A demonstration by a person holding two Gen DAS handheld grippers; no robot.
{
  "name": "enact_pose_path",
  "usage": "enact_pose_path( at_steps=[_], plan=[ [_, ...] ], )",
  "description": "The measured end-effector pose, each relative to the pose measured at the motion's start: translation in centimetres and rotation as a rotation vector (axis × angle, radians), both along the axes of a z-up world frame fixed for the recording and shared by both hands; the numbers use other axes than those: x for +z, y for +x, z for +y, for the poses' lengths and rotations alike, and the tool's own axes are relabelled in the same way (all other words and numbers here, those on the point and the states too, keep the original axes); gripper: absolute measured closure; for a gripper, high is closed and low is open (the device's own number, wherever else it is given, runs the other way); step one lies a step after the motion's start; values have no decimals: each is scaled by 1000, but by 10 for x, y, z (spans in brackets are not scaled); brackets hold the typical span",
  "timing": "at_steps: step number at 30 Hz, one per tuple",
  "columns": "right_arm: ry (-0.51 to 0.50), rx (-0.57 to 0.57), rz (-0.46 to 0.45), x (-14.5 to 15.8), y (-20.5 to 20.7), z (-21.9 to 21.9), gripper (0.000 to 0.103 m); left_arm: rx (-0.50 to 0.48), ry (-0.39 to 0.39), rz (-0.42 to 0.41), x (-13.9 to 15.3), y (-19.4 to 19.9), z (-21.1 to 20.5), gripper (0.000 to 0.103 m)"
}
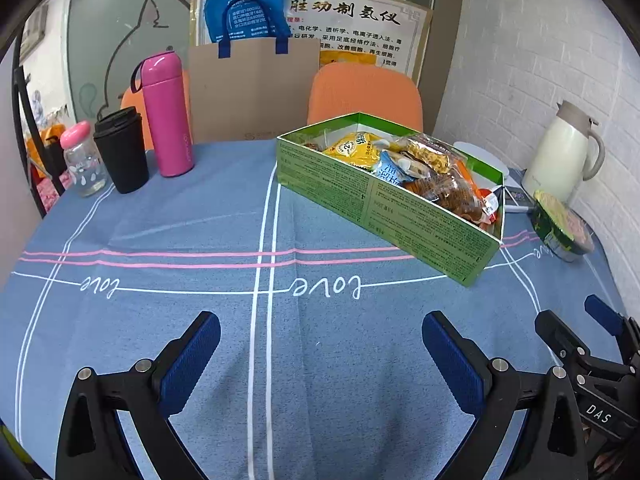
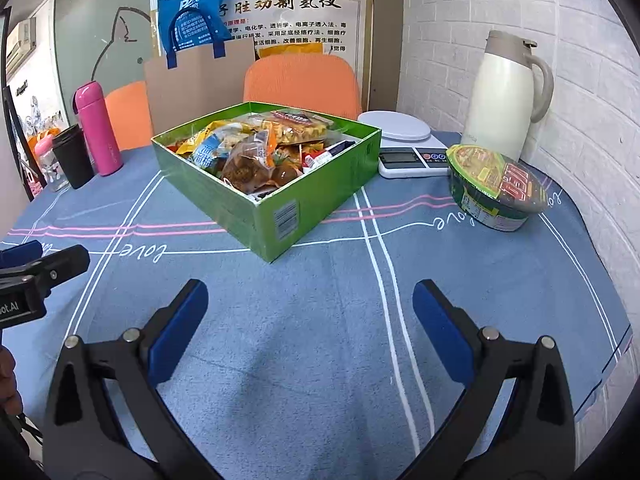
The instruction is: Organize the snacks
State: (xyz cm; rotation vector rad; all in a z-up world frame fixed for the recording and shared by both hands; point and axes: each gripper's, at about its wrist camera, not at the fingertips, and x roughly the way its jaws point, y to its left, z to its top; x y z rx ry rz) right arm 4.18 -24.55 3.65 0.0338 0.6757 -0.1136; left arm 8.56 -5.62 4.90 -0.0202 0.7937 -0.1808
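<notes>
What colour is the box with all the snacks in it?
The snack box is bright green outside, white inside. The right wrist view shows it best.

You see a matt cloth tablecloth (image 2: 320,300) and a printed cardboard box (image 2: 316,196). Glossy plastic snack wrappers (image 2: 248,156) fill it. Your gripper pads (image 1: 192,360) look ribbed.

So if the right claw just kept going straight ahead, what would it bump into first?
Probably the green snack box: its near corner sits almost dead ahead of the open right claw, with only bare tablecloth between. Depth is hard to judge through the fisheye.
</notes>
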Motion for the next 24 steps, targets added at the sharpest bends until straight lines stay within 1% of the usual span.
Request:
enact_pose_path(
  at_steps=[2,6,10,24],
  plan=[
    [-5,5,2,0,1,2,1,-1,19,-7,0,-2,-2,0],
    [-3,14,1,-1,4,4,1,-19,18,-7,-2,-3,-5,0],
    [-5,16,7,-3,6,4,1,-28,37,-24,-1,-5,-8,0],
    [-5,9,15,-3,12,1,1,-21,38,-53,7,-6,-4,0]
  ],
)
